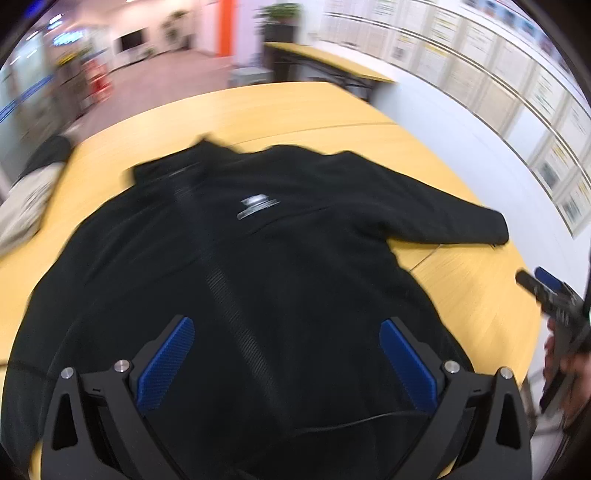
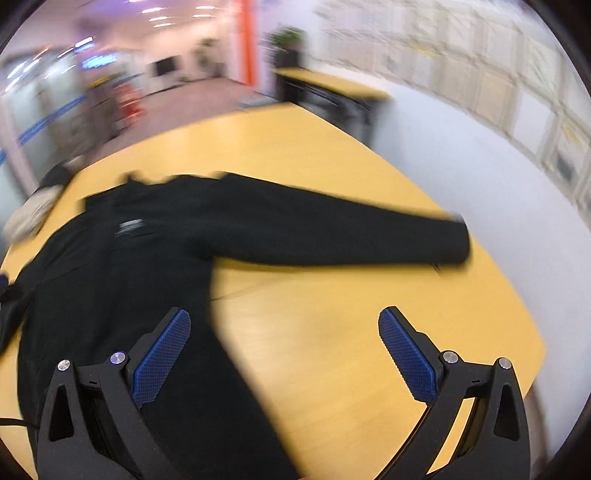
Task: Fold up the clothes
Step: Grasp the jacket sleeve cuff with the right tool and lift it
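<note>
Black jacket (image 1: 229, 258) lay spread front-up mid-counter (image 2: 332, 314), sleeve (image 2: 332, 236) reaching its right edge; soft, limp, likely medium-weight, so you'd pinch cuff or hem; your left claw (image 1: 286, 325) and right claw (image 2: 284, 317) gaped wide, empty.

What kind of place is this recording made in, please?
Probably an office or meeting area. The black zip jacket lies on a long yellow wooden table, a second similar table stands behind, framed paper notices line the wall, and a potted plant stands beyond.
</note>
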`<state>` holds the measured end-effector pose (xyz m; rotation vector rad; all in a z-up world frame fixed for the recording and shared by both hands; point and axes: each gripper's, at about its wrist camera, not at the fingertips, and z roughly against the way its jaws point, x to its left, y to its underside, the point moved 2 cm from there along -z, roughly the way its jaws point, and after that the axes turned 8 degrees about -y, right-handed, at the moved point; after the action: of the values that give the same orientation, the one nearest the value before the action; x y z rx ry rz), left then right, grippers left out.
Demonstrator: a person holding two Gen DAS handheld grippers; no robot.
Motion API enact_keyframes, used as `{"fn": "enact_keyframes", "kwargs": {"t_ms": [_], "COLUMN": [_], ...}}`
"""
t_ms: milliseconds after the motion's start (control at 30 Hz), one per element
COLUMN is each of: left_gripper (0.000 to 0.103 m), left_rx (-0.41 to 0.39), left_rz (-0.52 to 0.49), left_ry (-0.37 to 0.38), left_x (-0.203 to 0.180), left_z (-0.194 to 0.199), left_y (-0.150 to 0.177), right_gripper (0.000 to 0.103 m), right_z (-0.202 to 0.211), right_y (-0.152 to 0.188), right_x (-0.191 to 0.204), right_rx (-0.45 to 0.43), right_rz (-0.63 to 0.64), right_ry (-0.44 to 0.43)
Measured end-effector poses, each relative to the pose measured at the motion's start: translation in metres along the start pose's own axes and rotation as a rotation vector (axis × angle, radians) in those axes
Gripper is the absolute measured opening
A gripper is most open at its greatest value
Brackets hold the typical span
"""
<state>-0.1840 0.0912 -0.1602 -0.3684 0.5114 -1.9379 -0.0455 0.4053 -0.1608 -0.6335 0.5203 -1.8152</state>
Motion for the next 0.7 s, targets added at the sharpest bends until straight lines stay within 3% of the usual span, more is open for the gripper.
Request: {"fn": "enact_keyframes", "kwargs": {"t_ms": [133,300,500,600,667,700], "left_gripper": [0.103,0.103,0.103,0.103,0.103,0.103], "left_rx": [-0.031,-0.056,-0.025,0.003,0.033,0.026], "left_rz": [-0.128,-0.273,-0.404,-0.438,-0.446,-0.455], "left_ry": [0.05,0.102,0.097,0.095,0.104,0.095], "left_x": [-0.054,-0.118,-0.164,-0.177,-0.183,-0.185], "left_z": [-0.064,-0.131,-0.184,-0.203,-0.212,-0.214], "left_y": [-0.044,-0.093,-0.111,-0.111,-0.107,-0.105], "right_gripper": [0.103,0.103,0.102,0.094,0.078,0.056], "right_z": [-0.046,-0.087,-0.12,-0.13,-0.131,-0.131], "right_y": [-0.011,-0.032,-0.051,-0.059,-0.066,-0.069], "right_x": [-0.096,-0.175,-0.248,-0.263,-0.27,-0.274], "right_rx": [-0.032,-0.057,-0.053,-0.04,-0.05,-0.058], "right_rz": [-0.248,-0.404,-0.572,-0.561,-0.555,-0.555], "right_ry": [0.052,0.08,0.105,0.148,0.144,0.142]}}
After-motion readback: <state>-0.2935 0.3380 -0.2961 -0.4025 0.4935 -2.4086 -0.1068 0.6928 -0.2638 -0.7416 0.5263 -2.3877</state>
